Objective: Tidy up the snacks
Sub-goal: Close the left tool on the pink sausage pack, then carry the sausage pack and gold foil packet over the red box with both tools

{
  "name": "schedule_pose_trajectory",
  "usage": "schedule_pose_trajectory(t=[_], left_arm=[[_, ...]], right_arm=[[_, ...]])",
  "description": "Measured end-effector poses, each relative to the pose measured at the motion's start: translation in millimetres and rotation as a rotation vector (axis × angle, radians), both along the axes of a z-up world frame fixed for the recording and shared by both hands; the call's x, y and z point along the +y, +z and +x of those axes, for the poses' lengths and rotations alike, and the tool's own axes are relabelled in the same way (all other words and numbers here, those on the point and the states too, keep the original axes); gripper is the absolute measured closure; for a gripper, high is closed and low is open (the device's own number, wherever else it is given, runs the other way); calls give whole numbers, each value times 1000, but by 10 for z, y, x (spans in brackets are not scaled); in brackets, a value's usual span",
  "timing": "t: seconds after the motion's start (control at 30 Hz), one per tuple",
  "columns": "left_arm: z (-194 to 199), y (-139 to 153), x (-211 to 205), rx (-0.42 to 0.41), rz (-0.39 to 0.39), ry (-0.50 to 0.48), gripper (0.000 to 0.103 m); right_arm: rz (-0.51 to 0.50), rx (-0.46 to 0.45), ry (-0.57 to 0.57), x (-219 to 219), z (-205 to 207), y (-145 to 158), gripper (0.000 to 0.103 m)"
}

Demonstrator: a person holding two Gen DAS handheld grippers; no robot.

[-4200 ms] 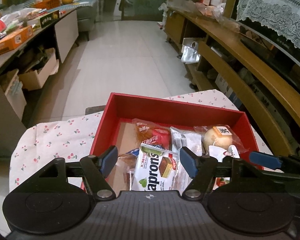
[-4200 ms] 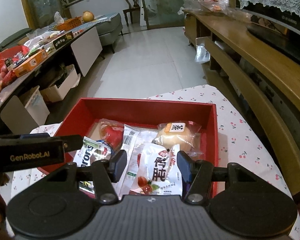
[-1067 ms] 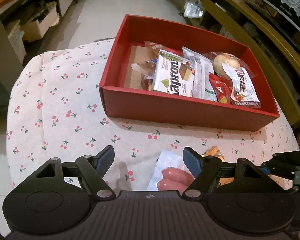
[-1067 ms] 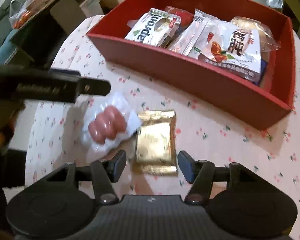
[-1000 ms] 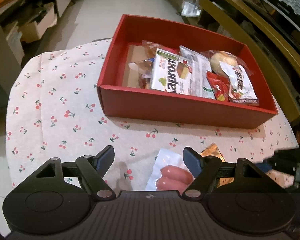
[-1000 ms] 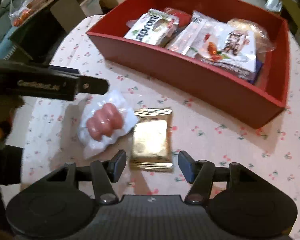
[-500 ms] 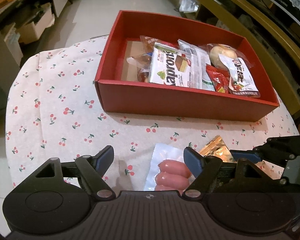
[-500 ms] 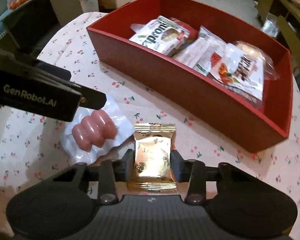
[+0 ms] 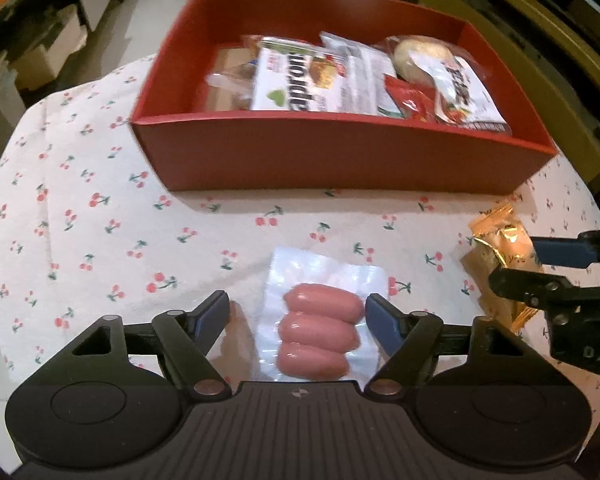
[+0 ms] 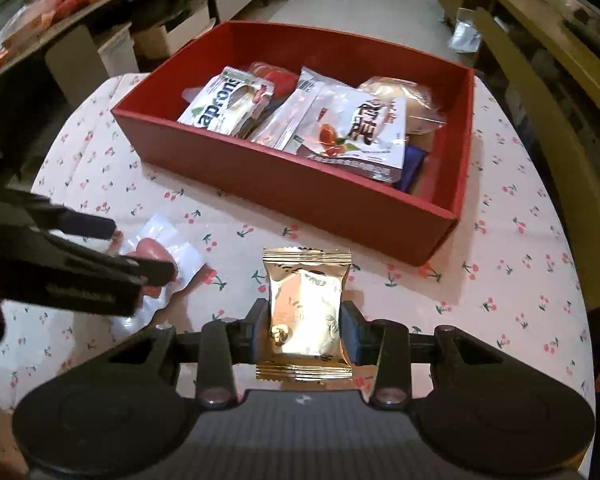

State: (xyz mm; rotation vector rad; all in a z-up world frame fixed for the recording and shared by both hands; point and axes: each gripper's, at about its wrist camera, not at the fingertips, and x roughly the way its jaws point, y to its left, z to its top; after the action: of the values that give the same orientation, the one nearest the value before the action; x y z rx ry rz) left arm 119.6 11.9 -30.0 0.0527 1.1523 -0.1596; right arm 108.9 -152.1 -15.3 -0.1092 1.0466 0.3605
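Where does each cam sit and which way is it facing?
Left wrist: on the left gripper, looking down at the sausage pack between its open fingers; right gripper at the right edge.
Right wrist: on the right gripper, shut on the gold packet; left gripper at left.
Shared: red box, cherry tablecloth.

Right gripper (image 10: 305, 320) is clamped on the shiny gold foil snack packet (image 10: 305, 314), both pads pressing its sides. Beyond it sits the red rectangular cardboard box (image 10: 300, 184) full of wrapped snacks, on the cherry-print tablecloth (image 10: 500, 264). At left, the left gripper (image 10: 140, 248) straddles the clear vacuum-sealed pack of pink sausages (image 10: 156, 250).
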Motion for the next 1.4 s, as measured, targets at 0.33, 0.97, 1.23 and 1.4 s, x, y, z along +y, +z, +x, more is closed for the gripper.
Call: schedule_pose_trajectory(t=[0.33,0.97,1.23,1.4], left_arm=[[25,-47,-117,-18,37,-17,26],[-147,-91,-198,-42,61,2,26],[-200,-1,-193,-50,42,13,28],[-179,137,-143,-85,16,18,28]], right_arm=[[4,-1,1,-12,-24,-15,51],[14,-33,0,-29,-64,69,51],[22,-61,-9,-38,-98,131,51],[12,-68,-14,-29,-109,129,51]])
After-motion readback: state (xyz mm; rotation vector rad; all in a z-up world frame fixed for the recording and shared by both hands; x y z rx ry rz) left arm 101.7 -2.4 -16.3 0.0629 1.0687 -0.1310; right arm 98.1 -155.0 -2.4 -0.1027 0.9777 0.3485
